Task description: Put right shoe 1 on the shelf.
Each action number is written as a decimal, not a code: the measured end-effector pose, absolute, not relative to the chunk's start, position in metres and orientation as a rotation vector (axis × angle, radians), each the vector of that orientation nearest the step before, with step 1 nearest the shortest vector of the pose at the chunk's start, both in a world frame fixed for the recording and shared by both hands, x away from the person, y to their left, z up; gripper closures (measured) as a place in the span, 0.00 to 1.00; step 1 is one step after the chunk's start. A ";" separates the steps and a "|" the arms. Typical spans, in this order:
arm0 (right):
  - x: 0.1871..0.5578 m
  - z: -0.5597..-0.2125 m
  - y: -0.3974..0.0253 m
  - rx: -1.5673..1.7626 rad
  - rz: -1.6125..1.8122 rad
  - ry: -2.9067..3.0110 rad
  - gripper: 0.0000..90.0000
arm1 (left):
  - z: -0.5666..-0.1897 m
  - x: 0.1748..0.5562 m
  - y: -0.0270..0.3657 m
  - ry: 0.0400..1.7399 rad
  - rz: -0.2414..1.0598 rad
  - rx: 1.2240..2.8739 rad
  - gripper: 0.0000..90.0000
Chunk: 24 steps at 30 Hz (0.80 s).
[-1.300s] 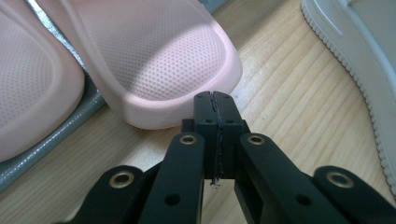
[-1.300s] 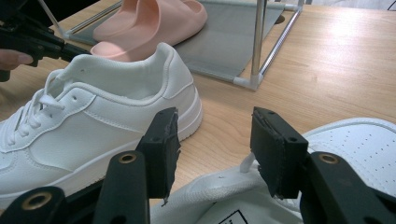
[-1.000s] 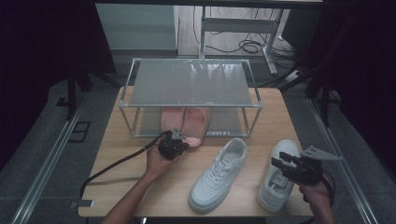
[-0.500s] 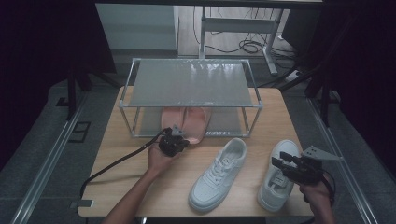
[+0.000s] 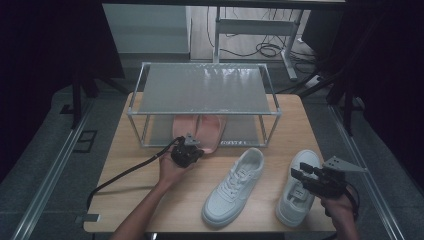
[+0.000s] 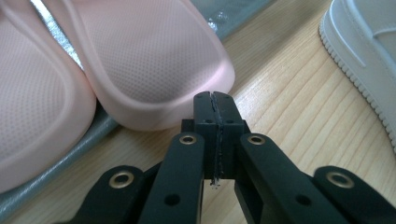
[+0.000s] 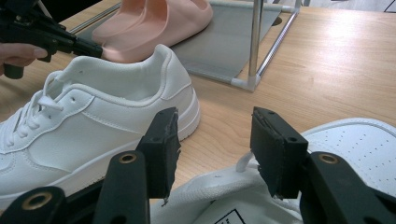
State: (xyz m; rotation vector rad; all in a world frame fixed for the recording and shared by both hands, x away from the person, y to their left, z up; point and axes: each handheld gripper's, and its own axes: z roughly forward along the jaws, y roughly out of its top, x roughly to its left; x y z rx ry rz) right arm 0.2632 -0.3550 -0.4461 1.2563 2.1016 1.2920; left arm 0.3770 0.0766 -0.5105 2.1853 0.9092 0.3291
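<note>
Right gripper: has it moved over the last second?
No clear move. The right gripper sits over the right-hand white sneaker, as before, judged against the table's right edge; jaws open.

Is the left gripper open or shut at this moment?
Shut. In the left gripper view, the left gripper has its fingers pressed together with nothing between them, just before the pink slipper.

Slippers (image 5: 199, 131) lie under the rack (image 5: 205, 90), sneakers (image 5: 234, 186) before it.

Nothing here reads clearly from where I stand. A small label inside the white sneaker (image 7: 224, 205) carries dark print, too cropped to make out.
</note>
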 end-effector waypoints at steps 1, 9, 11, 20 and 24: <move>0.263 -0.446 -0.355 1.257 1.291 2.102 0.58 | -0.510 0.378 0.076 0.903 0.329 2.185 1.00; 0.263 -0.446 -0.356 1.262 1.291 2.101 0.58 | -0.509 0.384 0.065 0.913 0.326 2.203 1.00; 0.263 -0.446 -0.356 1.257 1.294 2.097 0.58 | -0.510 0.387 0.065 0.916 0.331 2.197 1.00; 0.263 -0.445 -0.357 1.260 1.295 2.094 0.58 | -0.512 0.396 0.065 0.954 0.337 2.179 1.00; 0.263 -0.446 -0.358 1.261 1.297 2.091 0.58 | -0.512 0.399 0.065 0.948 0.338 2.180 1.00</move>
